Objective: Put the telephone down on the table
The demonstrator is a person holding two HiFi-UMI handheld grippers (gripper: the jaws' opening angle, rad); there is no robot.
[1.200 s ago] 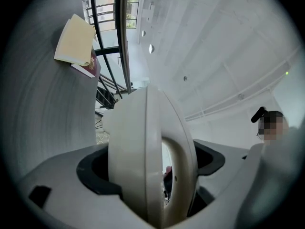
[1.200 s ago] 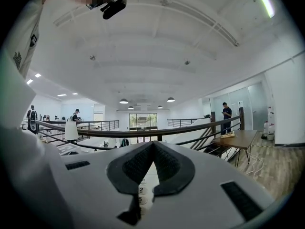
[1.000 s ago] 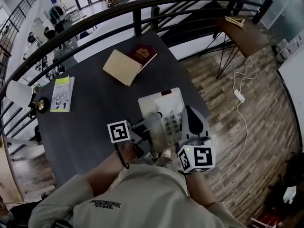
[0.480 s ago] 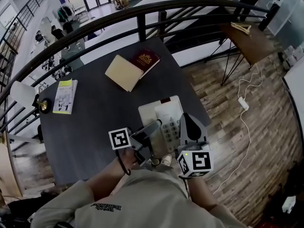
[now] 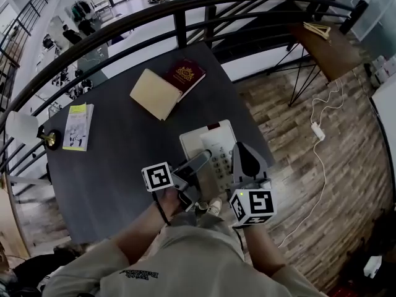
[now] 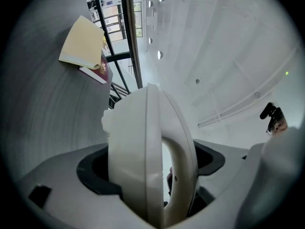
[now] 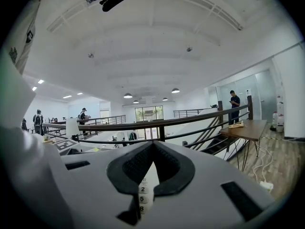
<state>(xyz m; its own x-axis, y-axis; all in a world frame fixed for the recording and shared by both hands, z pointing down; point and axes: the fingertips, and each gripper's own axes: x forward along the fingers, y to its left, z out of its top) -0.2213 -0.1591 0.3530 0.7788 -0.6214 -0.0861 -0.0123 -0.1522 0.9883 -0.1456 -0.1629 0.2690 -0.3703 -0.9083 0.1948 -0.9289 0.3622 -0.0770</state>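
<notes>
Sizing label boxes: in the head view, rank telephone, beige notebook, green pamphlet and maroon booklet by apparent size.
1. telephone, nearest the camera.
2. beige notebook and green pamphlet, too alike to rank.
3. maroon booklet, smallest.

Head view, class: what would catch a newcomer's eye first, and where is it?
The white telephone stands out against the dark table, near its right edge just ahead of the person. The left claw is clamped on its handset. Farther back lie a maroon booklet and a cream book, touching.
</notes>
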